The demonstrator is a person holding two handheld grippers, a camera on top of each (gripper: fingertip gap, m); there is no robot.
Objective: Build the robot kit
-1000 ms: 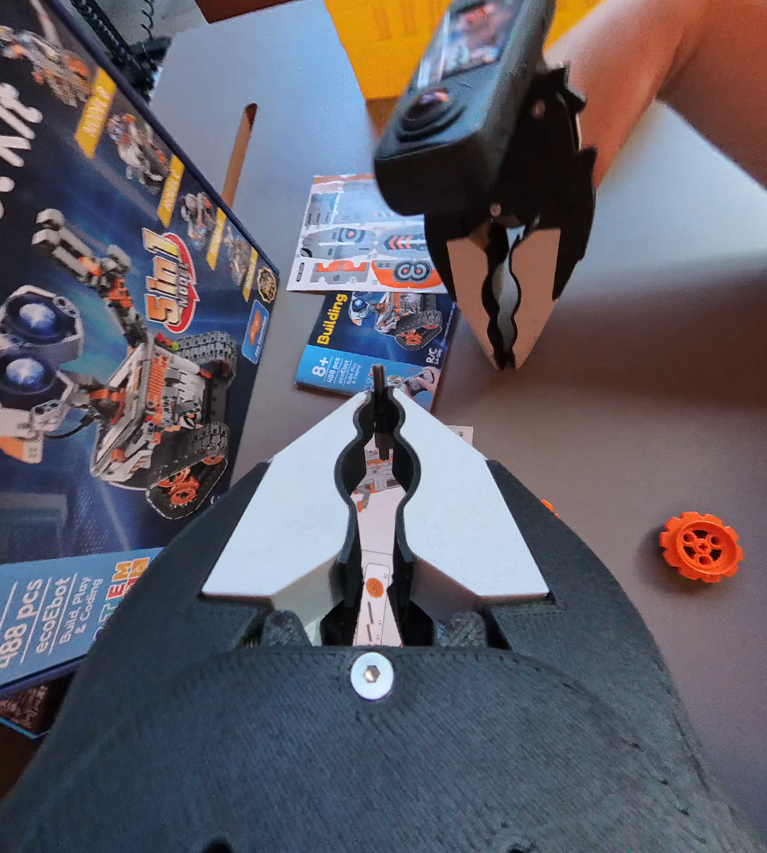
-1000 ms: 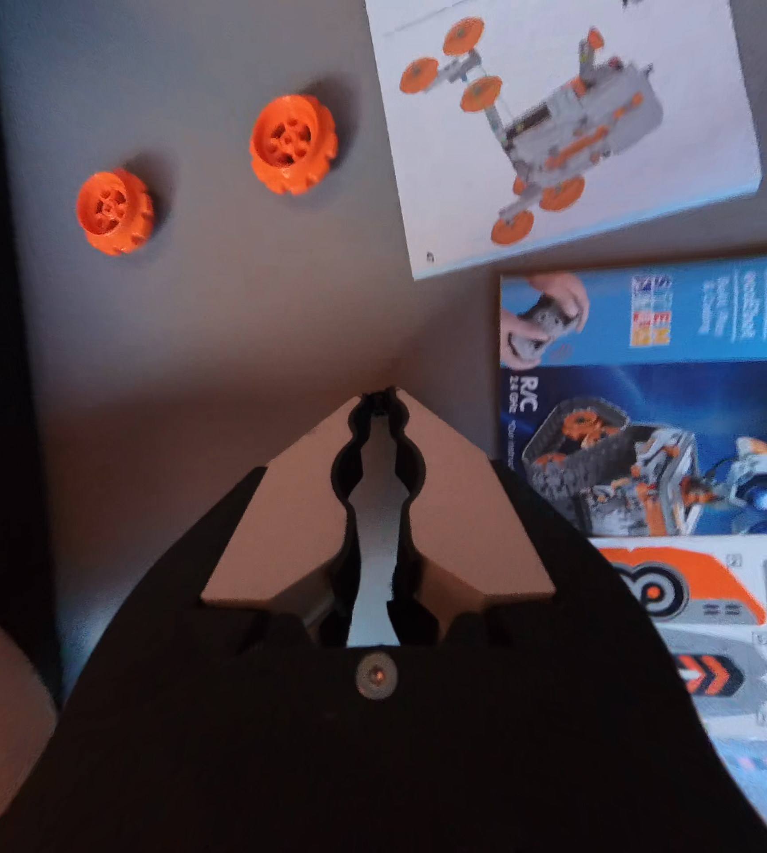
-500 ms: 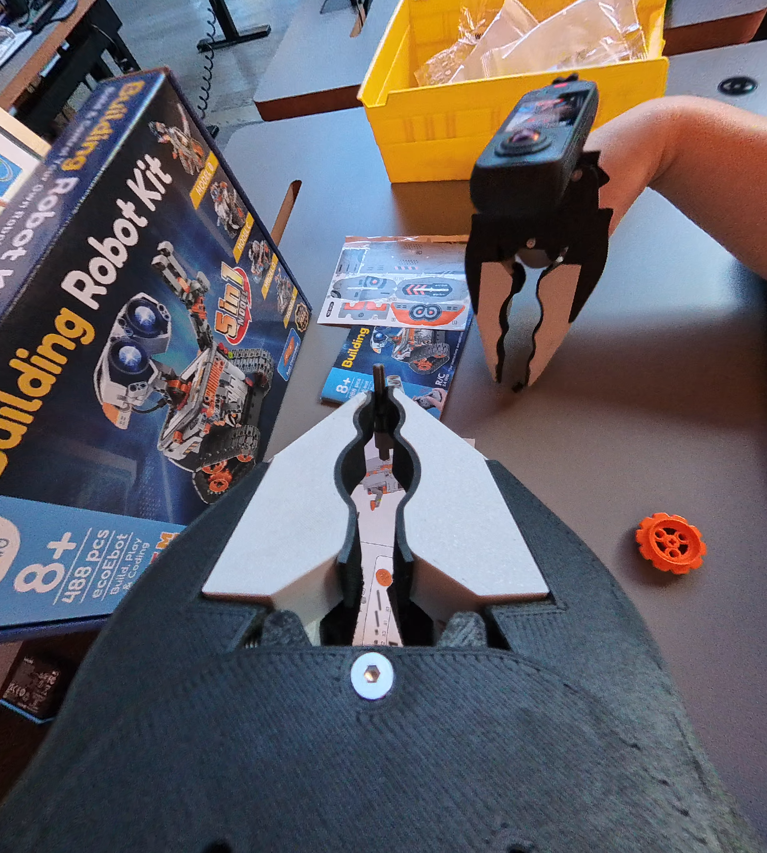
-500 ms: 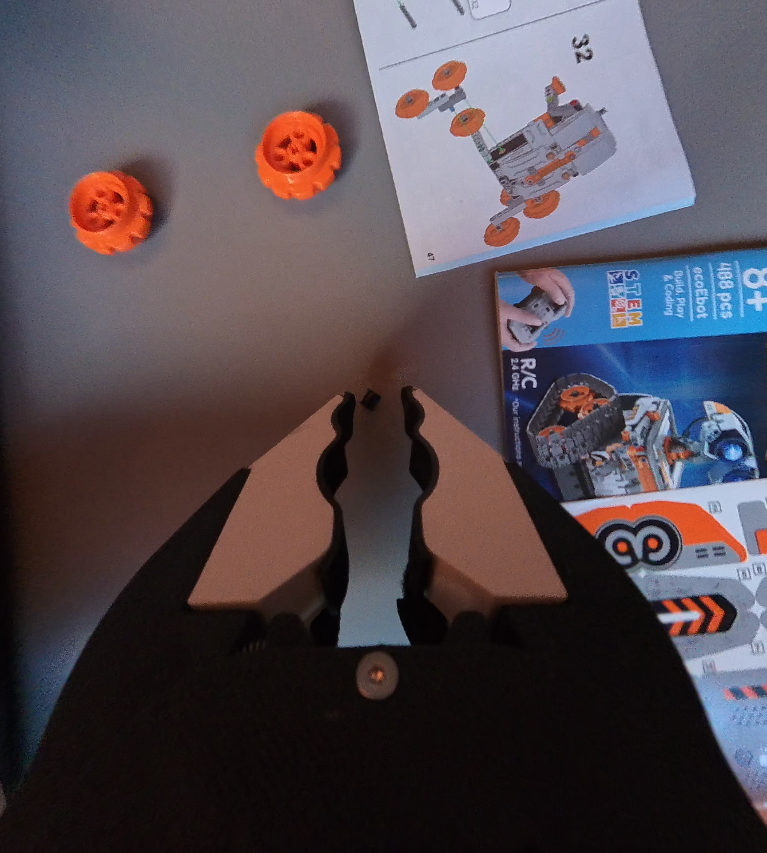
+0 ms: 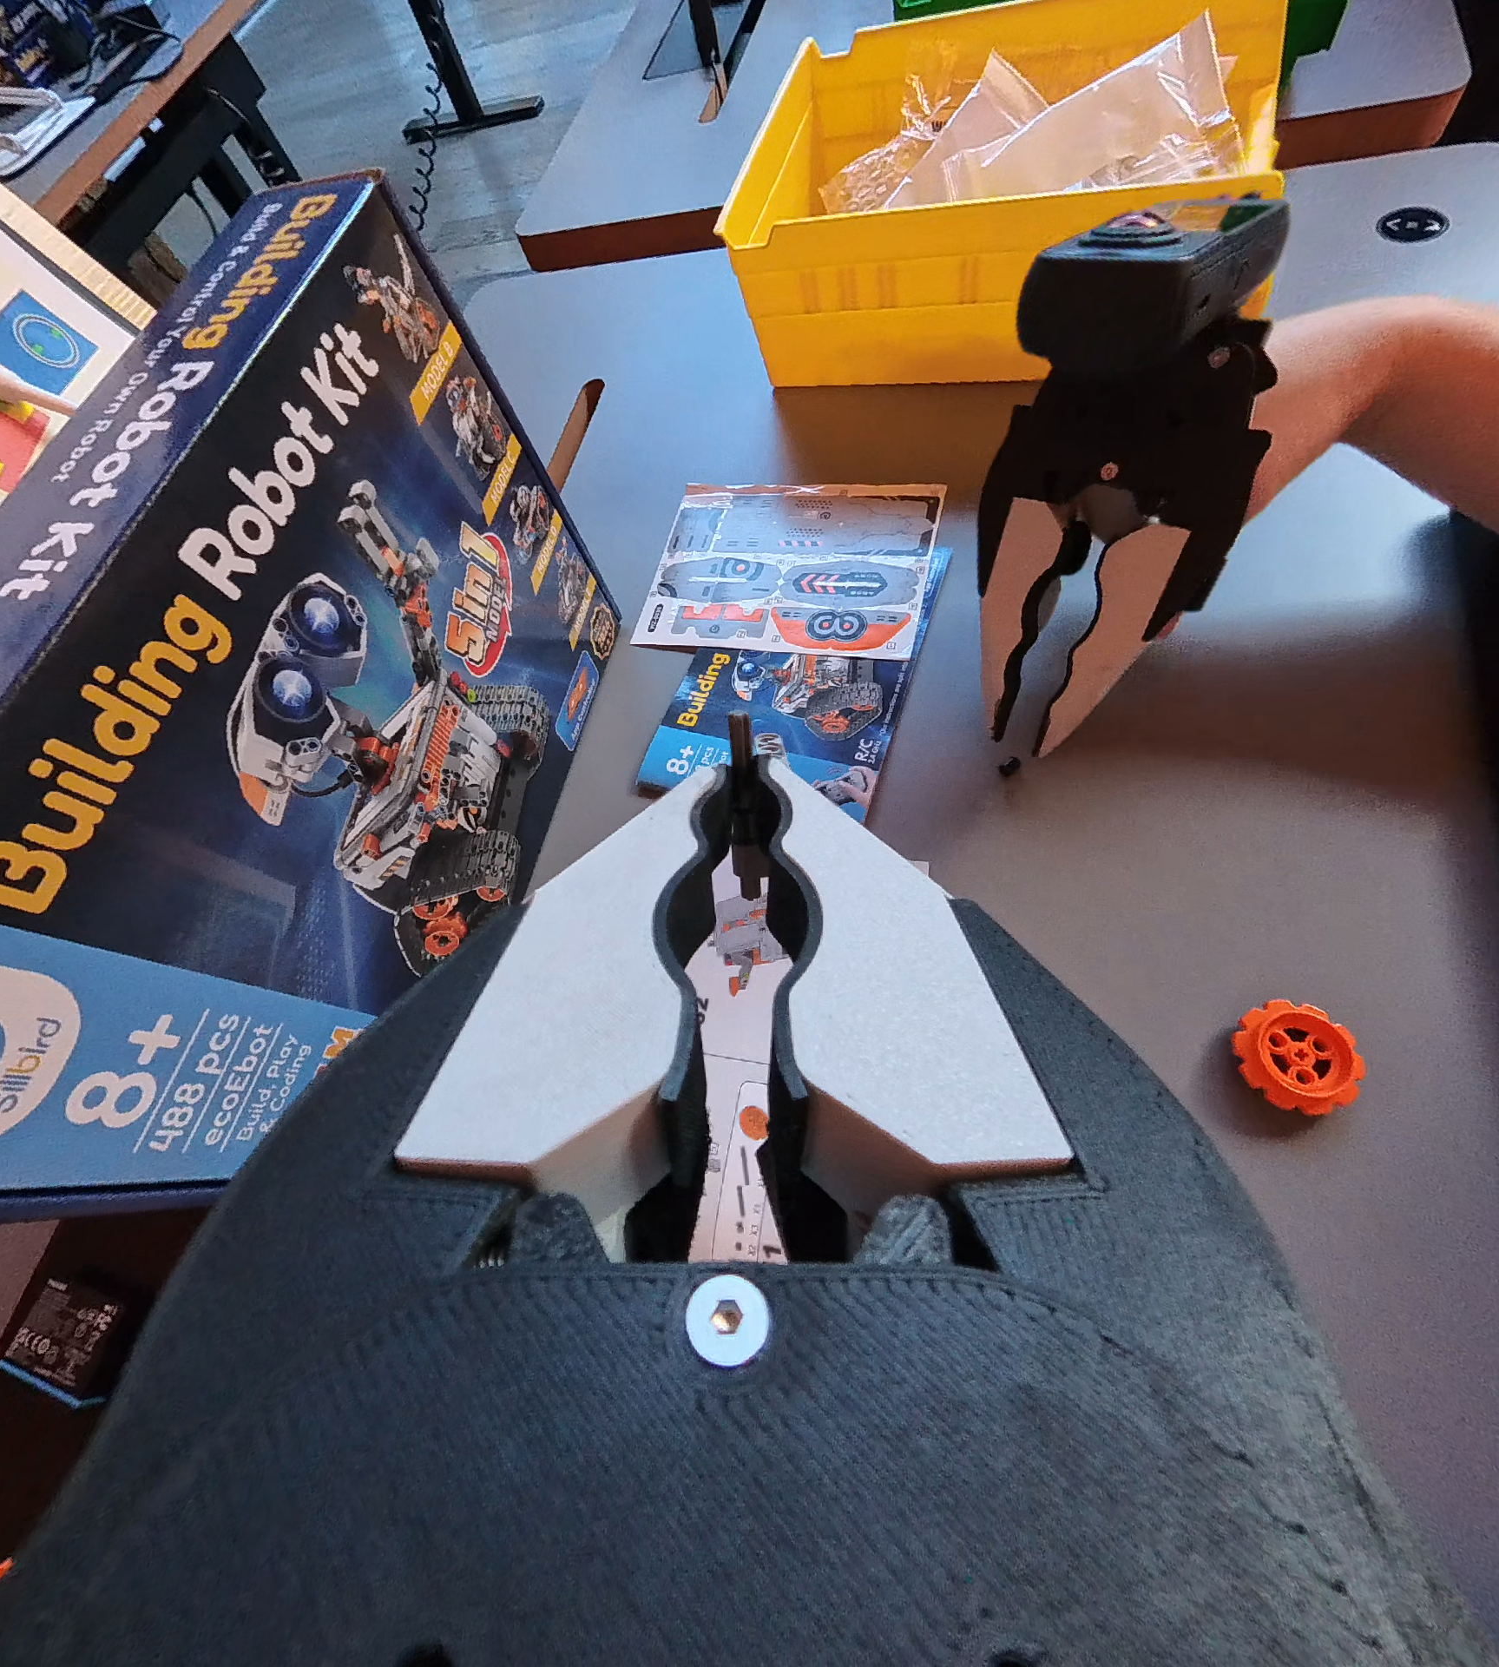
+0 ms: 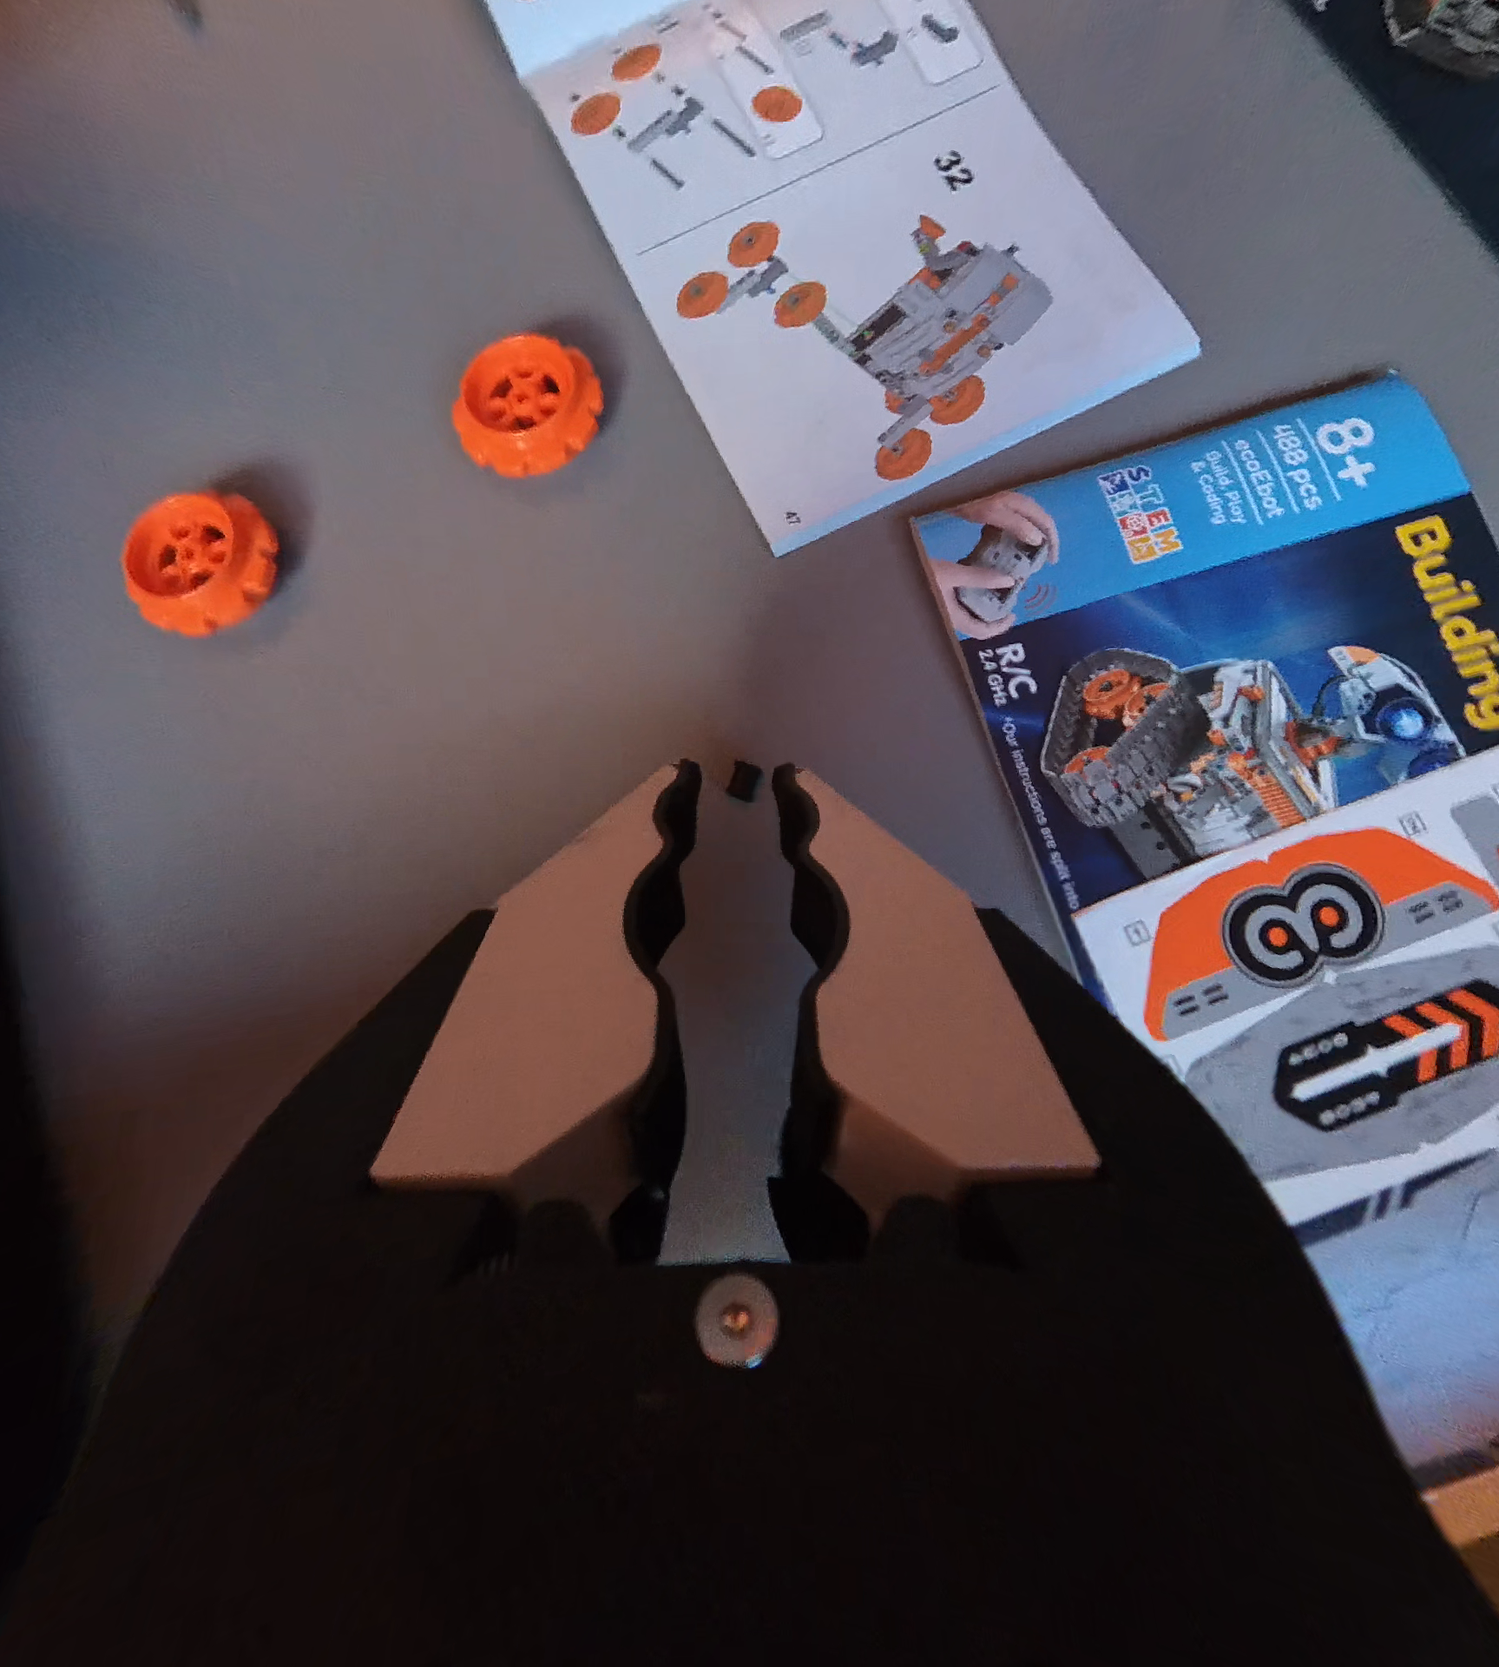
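Yellow bin [image 5: 935, 271] at the far edge of the grey bench [image 5: 1178, 884], holding clear plastic bags [image 5: 1079, 126]. Big kit box [image 5: 213, 649] lies tilted on the left, lid side up; contents hidden. Sticker sheet [image 5: 795, 568] overlaps a blue booklet [image 5: 772, 713] mid-bench; open manual page [image 6: 854, 271] lies just beside the booklet. One orange gear [image 5: 1298, 1055] sits alone on the right in the left wrist view; two orange wheels [image 6: 527, 404] [image 6: 200, 561] lie apart from each other in the right wrist view.

Left hand-held gripper [image 5: 741, 794] pressed together, pinching a thin dark axle [image 5: 738, 749] that sticks out past the tips, held above the booklet. Right hand-held gripper [image 6: 735, 771] spread, tips pointing down at the bench, a person's arm [image 5: 1431, 397] behind it. Tiny black piece [image 6: 744, 778] lies on the bench between the tips, seemingly untouched by either finger.

Beyond the bench: more grey desks with brown edges [image 5: 637, 117], black desk legs, grey floor
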